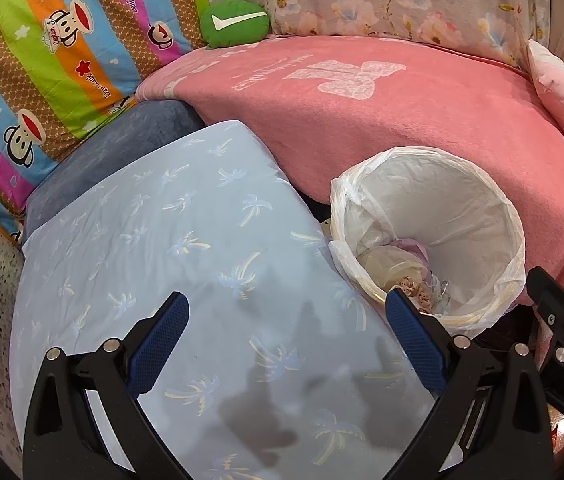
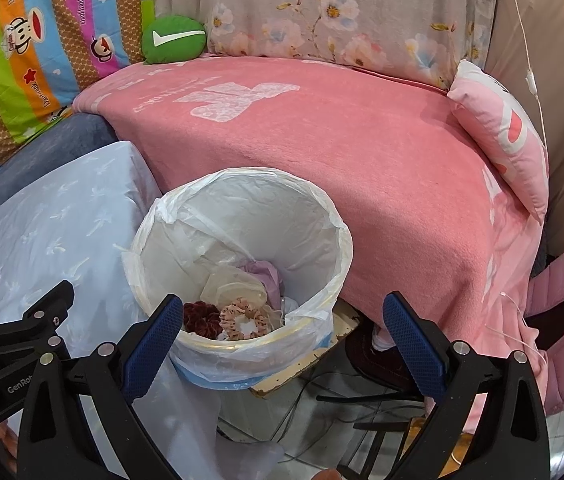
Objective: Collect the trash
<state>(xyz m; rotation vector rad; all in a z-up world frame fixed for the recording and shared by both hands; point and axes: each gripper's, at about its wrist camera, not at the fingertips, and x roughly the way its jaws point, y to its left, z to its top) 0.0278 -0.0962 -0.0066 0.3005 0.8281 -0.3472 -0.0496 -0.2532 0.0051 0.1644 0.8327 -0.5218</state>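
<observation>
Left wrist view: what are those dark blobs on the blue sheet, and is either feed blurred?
Left wrist: blobs are soft shadows on the palm-print sheet beneath the open left gripper, not stains. Right wrist: sharp, trash bin contents legible. Both: fisheye bending, dark corners.

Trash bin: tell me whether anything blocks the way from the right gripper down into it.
Nothing visible does. The trash bin stands open-topped with no lid, its liner folded over the rim. The right gripper is open and empty just above its near edge. Two scrunchies and crumpled bags lie low inside.
</observation>
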